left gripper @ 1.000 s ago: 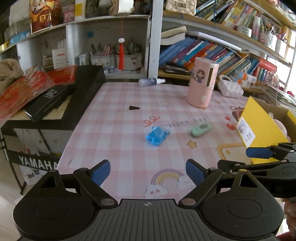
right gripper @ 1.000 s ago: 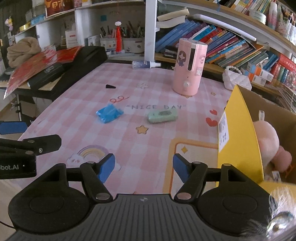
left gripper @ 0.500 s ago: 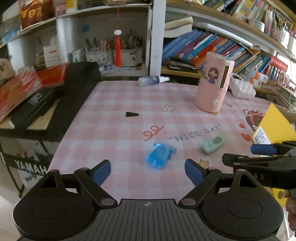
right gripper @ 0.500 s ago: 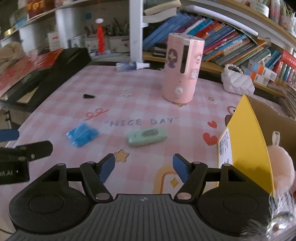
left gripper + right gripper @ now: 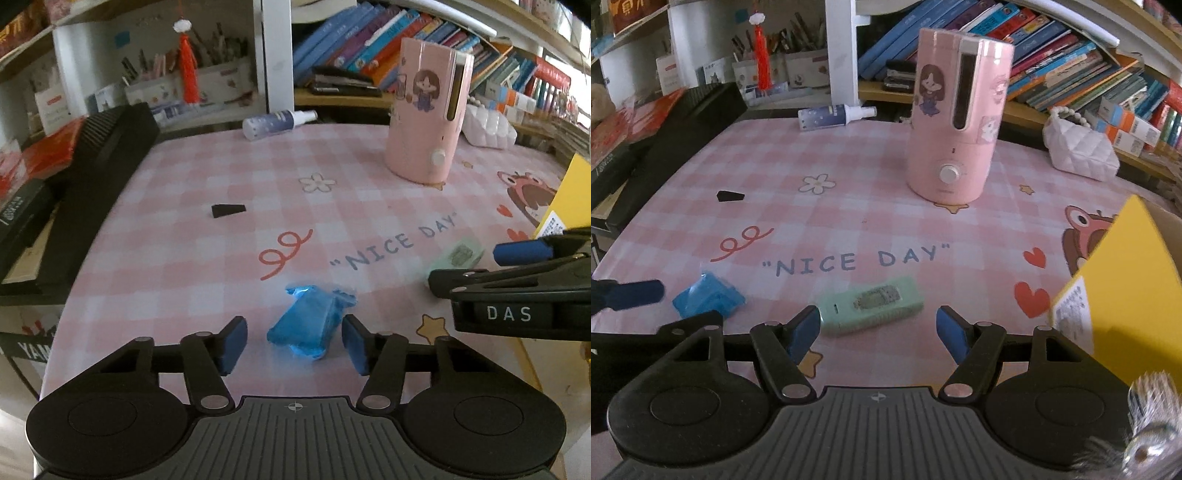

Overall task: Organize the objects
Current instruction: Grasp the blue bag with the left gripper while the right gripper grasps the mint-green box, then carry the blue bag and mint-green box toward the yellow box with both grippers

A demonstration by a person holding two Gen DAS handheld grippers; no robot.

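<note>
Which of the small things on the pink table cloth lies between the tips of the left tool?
The blue wrapped packet. The mint green case lies before the right tool instead, and the black scrap lies far off.

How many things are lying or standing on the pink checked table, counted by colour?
Blue: 2, the crinkly blue plastic packet and the dark blue spray bottle lying on its side
Pink: 1, the tall pink humidifier with a cartoon girl
Mint green: 1, the flat mint-green plastic case
Black: 1, the small black wedge
Total: 5
</note>
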